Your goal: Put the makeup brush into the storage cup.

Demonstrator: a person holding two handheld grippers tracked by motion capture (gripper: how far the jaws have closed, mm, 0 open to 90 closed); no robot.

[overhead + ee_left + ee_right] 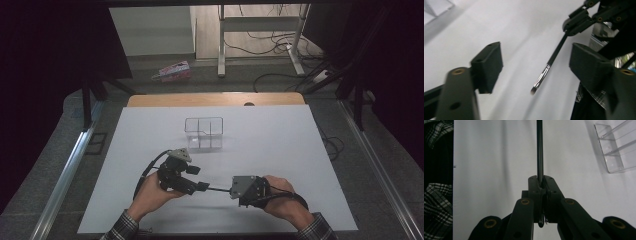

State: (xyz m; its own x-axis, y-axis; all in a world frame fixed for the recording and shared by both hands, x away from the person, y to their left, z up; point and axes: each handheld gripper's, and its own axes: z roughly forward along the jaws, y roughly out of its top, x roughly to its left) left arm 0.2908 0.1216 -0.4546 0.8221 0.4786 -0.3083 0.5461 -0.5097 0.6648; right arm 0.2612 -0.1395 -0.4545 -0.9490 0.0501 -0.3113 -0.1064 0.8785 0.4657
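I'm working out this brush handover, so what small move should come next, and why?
Probably carry the brush toward the clear divided organizer. The right gripper is clamped on the handle, while the left gripper has its jaws apart on either side of the bristle end without touching it, so the brush looks free to go.

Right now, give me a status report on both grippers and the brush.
Right gripper shut on brush. Left gripper open, fingers either side of the bristle end, not touching. Clear organizer beyond, nothing in the way.
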